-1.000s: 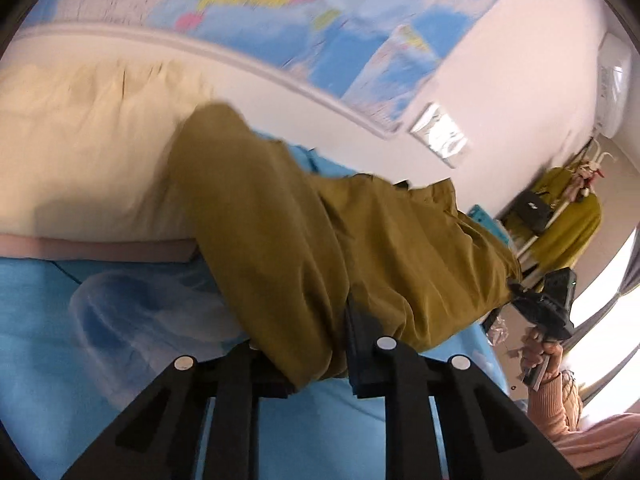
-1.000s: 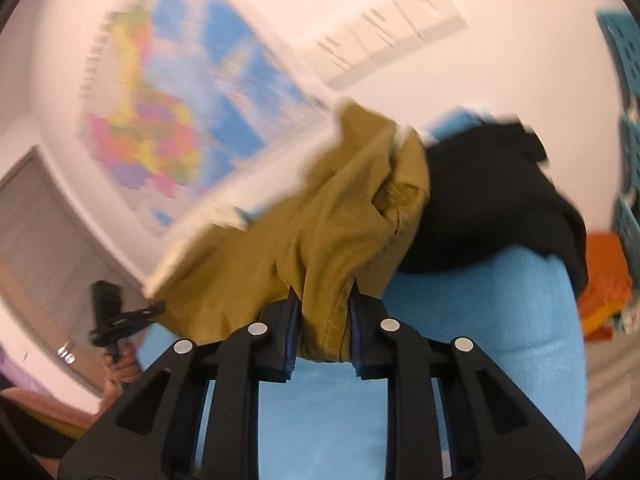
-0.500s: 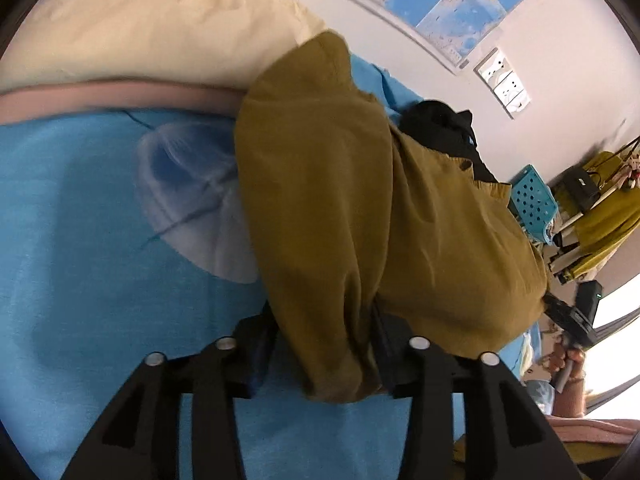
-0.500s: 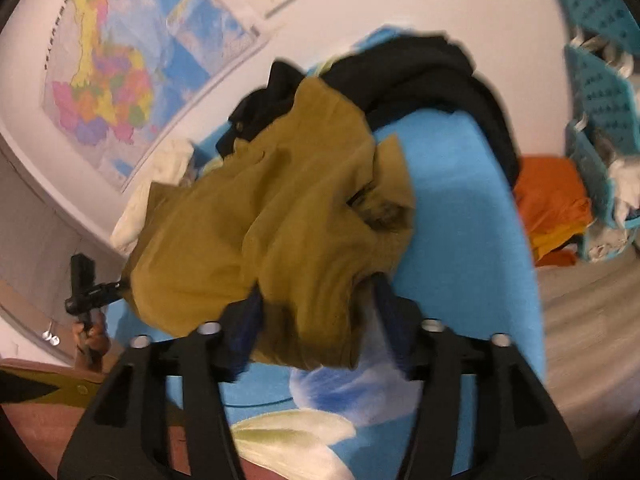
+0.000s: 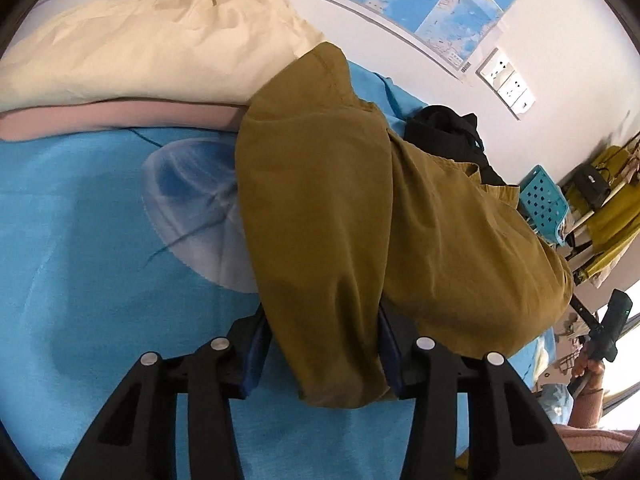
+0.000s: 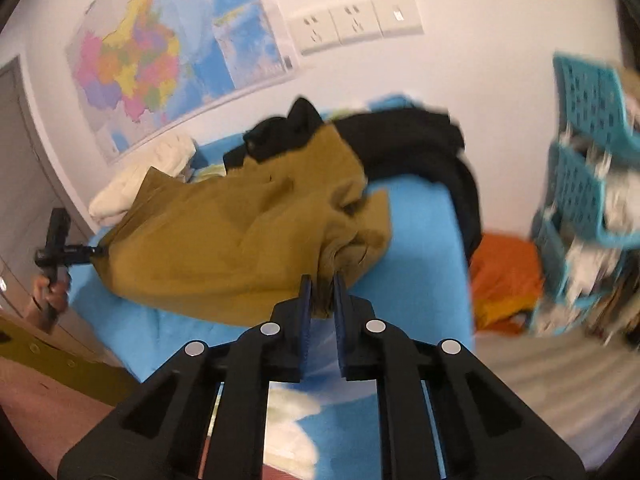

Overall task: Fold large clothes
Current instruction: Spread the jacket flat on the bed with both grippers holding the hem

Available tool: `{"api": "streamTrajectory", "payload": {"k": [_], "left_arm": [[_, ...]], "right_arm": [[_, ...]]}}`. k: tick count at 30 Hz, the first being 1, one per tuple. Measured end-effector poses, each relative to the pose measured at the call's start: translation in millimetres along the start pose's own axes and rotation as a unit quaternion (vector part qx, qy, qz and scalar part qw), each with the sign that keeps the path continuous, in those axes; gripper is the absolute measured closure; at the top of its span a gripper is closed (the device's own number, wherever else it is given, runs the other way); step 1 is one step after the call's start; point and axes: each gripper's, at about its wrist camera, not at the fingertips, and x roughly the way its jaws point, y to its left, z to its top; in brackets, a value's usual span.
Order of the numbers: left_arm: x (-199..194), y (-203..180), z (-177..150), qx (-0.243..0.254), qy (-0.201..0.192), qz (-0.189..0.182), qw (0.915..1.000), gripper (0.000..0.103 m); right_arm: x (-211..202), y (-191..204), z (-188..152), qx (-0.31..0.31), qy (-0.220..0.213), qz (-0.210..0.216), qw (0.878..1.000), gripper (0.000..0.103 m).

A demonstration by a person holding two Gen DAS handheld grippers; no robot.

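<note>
A large olive-brown garment [image 5: 352, 208] lies bunched on the blue bed sheet [image 5: 88, 280]. It also shows in the right wrist view [image 6: 240, 240]. My left gripper [image 5: 324, 344] stands wide open around one end of the garment, which lies loose between its fingers. My right gripper [image 6: 320, 292] is shut on a bunched edge of the garment at its other end, low over the sheet.
A cream pillow [image 5: 160, 44] and pink bolster [image 5: 100, 120] lie at the bed's head. A black garment [image 6: 400, 140] lies behind the olive one. Teal baskets [image 6: 592, 152] and orange cloth [image 6: 508, 276] stand beside the bed. Map and sockets on the wall.
Both grippers lowered the garment onto the bed. The left gripper opened around its end. The right gripper opened, then shut again on the garment's edge.
</note>
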Motion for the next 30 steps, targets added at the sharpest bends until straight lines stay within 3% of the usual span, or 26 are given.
{"api": "streamTrajectory", "payload": {"k": [3, 5, 7, 9, 11, 13, 15, 18, 20, 23, 25, 30], "left_arm": [[1, 0, -3, 0.002, 0.0, 0.011, 0.9999, 0.052], [-1, 0, -5, 0.004, -0.001, 0.018, 0.9998, 0.047], [-6, -5, -5, 0.011, -0.006, 0.031, 0.9994, 0.046], [-19, -15, -2, 0.034, -0.025, 0.051, 0.9978, 0.046], [-38, -29, 3, 0.06, -0.063, 0.061, 0.9944, 0.046], [-54, -43, 6, 0.078, -0.097, 0.051, 0.9909, 0.043], [-58, -59, 11, 0.103, -0.115, 0.032, 0.9876, 0.037], [-33, -77, 19, 0.126, -0.089, 0.005, 0.9881, 0.037], [-1, -84, 23, 0.135, -0.052, 0.004, 0.9895, 0.037], [38, -85, 27, 0.137, -0.011, 0.023, 0.9902, 0.037], [54, -83, 34, 0.136, -0.004, 0.032, 0.9902, 0.037], [66, -73, 51, 0.116, -0.001, 0.045, 0.9922, 0.037]], "right_arm": [[23, -3, -4, -0.001, 0.05, -0.022, 0.999, 0.093], [35, -13, -10, 0.032, 0.074, -0.045, 0.996, 0.077], [28, -10, -4, 0.041, 0.055, -0.05, 0.996, 0.078], [10, 2, 11, 0.034, 0.006, -0.06, 0.998, 0.074], [2, 12, 24, 0.042, -0.03, -0.024, 0.998, 0.06], [14, 33, 39, 0.021, -0.037, 0.013, 0.999, 0.057], [38, 52, 47, -0.004, -0.028, 0.017, 0.999, 0.045], [89, 72, 47, -0.024, 0.019, 0.052, 0.998, 0.048], [129, 83, 42, -0.048, 0.049, 0.037, 0.997, 0.054], [156, 82, 44, -0.052, 0.047, 0.016, 0.997, 0.054], [168, 76, 53, -0.042, 0.051, 0.017, 0.998, 0.055], [187, 76, 66, -0.049, 0.069, -0.026, 0.996, 0.06]]}}
